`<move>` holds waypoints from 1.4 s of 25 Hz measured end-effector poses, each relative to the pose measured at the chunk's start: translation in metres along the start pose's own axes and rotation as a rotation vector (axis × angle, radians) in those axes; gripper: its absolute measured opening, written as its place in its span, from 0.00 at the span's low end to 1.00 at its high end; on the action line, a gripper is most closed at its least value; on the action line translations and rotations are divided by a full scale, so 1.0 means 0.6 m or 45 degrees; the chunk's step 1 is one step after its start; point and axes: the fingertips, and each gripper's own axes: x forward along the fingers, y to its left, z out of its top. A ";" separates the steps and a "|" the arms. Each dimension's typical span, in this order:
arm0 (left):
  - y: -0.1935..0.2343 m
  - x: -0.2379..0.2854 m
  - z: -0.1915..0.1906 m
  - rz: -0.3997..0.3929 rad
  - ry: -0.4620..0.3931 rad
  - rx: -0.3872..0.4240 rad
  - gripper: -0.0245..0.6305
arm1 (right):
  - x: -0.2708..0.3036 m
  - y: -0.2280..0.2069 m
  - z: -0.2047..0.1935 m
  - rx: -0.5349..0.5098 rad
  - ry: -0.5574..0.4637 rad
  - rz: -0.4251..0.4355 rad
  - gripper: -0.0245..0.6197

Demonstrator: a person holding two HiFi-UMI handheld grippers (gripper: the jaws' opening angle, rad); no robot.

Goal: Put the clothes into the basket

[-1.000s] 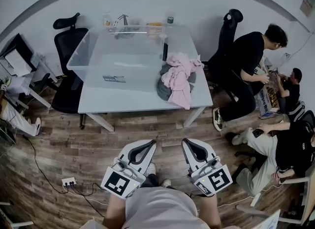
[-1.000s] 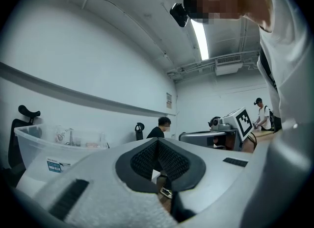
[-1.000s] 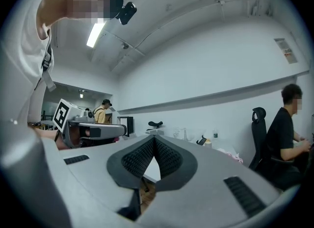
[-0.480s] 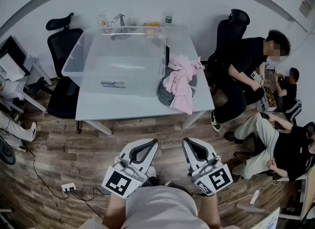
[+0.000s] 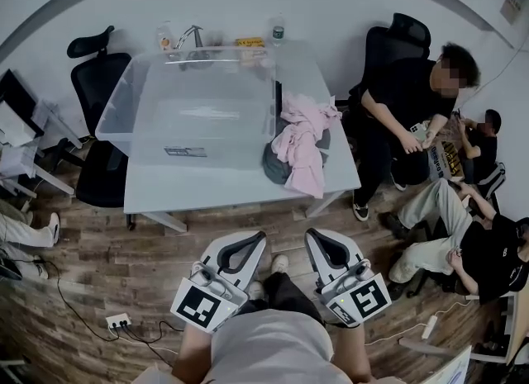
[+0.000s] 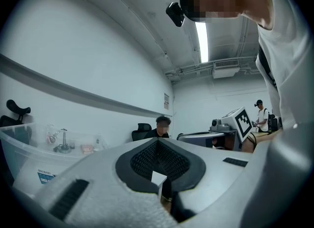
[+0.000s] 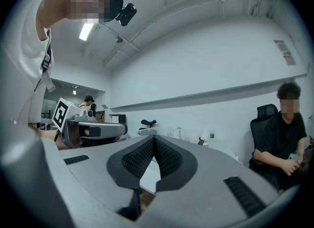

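Since both grippers are hanging out over the floor on the near side of the basket (image 5: 117, 108), nothing has been grabbed yet. The left gripper (image 5: 253, 240) has its jaws pressed tip to tip with nothing in them, and the right gripper (image 5: 319, 239) looks the same: pinched together, empty. Both point level, roughly toward the table (image 5: 207, 194).

The clothes (image 5: 299, 139) are in a heap on the tabletop, snug against the basket's right wall. It's a pink garment (image 5: 304, 126) flopped over a grey one (image 5: 274, 163). The heap's long axis runs along that wall, far to near, and the pink one's tail droops toward the table edge closest to the grippers.

The bit that matters: the heap sits ahead and a touch right of both grippers, so I'd say the right gripper is the nearer one and has the straighter line in. The basket, a big clear plastic tub, is empty as far as I can see, so the carry afterwards is just a short hop left over its rim. Jaws need opening first, obviously.
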 end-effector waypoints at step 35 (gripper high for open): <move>0.148 0.266 0.011 0.161 -0.003 0.049 0.04 | 0.147 -0.274 0.011 0.007 -0.054 0.145 0.05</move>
